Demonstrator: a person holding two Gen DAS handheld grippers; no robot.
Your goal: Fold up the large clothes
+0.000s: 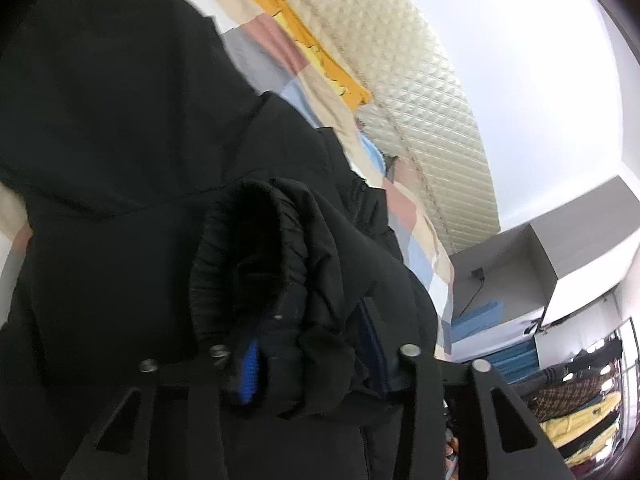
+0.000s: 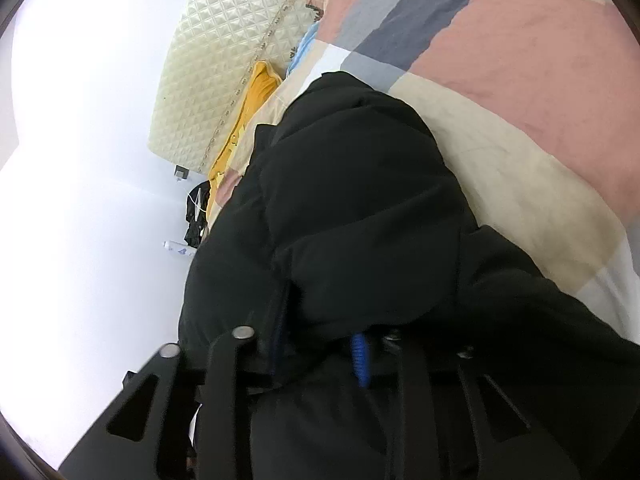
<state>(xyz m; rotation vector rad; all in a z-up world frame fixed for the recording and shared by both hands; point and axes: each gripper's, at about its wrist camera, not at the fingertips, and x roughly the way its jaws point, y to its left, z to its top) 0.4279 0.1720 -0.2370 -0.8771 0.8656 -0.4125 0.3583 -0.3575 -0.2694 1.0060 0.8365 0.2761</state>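
Observation:
A large black padded jacket (image 1: 120, 140) lies on a bed covered by a patchwork quilt (image 1: 272, 52). My left gripper (image 1: 312, 364) is shut on a bunched sleeve cuff of the jacket (image 1: 256, 256), with a blue pad (image 1: 250, 372) showing between the folds. In the right wrist view the same jacket (image 2: 360, 200) fills the middle, over the quilt (image 2: 520, 80). My right gripper (image 2: 320, 352) is shut on a thick fold of the jacket, its blue pad (image 2: 360, 356) pressed into the cloth. Both views are tilted.
A cream quilted headboard (image 1: 420, 100) stands behind the bed and also shows in the right wrist view (image 2: 224, 60). A yellow garment (image 1: 320, 52) lies by it. Stacked clothes (image 1: 580, 412) sit low right. A dark item (image 2: 198, 216) lies beside the bed.

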